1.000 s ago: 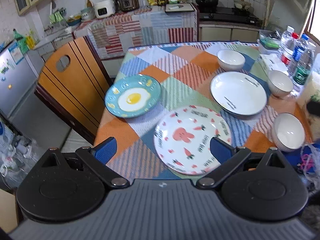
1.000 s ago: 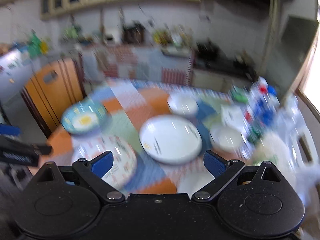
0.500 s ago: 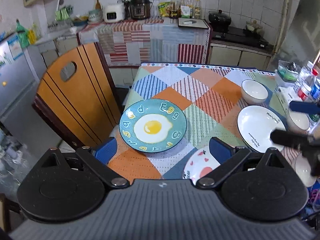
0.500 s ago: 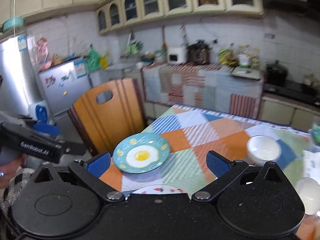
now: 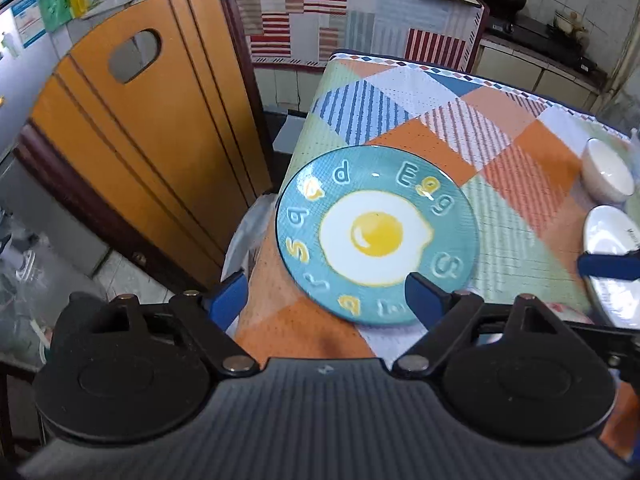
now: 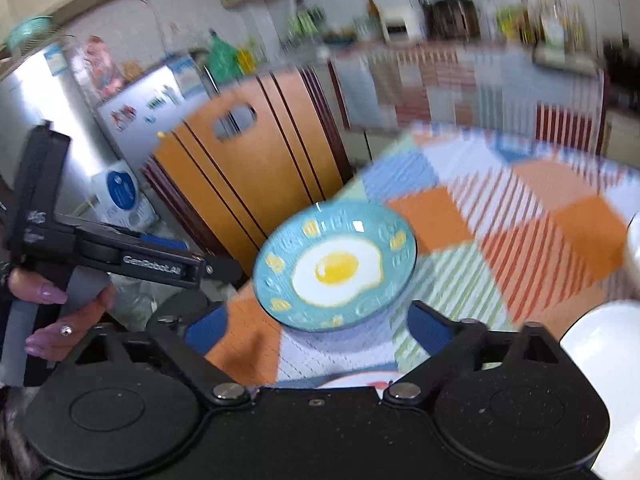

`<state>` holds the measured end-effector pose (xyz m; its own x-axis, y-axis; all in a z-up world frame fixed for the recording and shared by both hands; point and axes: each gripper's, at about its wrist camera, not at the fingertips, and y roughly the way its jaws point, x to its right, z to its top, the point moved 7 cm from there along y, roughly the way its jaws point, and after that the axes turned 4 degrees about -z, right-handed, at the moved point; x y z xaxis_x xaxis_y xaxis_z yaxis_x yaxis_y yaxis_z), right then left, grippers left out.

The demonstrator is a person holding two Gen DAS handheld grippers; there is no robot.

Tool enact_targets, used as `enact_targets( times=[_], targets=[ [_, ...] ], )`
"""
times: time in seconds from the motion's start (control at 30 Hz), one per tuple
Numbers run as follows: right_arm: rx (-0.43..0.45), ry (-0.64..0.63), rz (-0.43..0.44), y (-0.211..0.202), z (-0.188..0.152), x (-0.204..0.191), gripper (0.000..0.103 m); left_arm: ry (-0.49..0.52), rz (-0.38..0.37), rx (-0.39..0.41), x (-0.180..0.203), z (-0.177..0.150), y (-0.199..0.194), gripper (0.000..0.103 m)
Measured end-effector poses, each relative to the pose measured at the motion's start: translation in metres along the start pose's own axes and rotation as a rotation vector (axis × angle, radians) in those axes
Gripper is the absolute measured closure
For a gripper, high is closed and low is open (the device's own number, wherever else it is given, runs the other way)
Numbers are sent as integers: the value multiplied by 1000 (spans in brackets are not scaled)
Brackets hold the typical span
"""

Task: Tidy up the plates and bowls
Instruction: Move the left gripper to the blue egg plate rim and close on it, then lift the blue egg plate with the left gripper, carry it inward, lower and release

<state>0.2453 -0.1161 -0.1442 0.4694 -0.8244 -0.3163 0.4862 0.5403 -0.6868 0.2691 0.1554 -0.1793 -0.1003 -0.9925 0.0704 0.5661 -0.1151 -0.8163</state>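
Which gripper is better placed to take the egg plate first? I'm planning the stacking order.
Probably the left gripper: it is open, close to the egg plate, one finger already over its near rim. The right gripper is open too, but its view is motion-blurred.

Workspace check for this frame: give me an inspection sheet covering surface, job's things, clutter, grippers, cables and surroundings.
Surface: table under a patchwork checked cloth.
Job's things: egg plate flat near the table's left edge; white plate and white bowl at the right; a patterned plate's rim just shows in the right wrist view.
Clutter: nothing seen on the visible cloth.
Grippers: left gripper open, one finger over the egg plate's near rim; right gripper open, empty, view blurred.
Cables: nothing seen.
Surroundings: wooden chair, fridge, counter with appliances.
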Motion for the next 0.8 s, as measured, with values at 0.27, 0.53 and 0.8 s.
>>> enact_targets(
  times=[0.27,0.53,0.8],
  targets=[
    [-48,122,1,64,-9,28,18,-28,-4,-30,-18,-3,56,24],
    [-36,230,-55,102,-8,57,54,-139,-65,-112,-37,-15,84,57],
    [-83,342,-31,113,-13,63,87,-215,-139,-131,-35,-19,94,80]
  ],
)
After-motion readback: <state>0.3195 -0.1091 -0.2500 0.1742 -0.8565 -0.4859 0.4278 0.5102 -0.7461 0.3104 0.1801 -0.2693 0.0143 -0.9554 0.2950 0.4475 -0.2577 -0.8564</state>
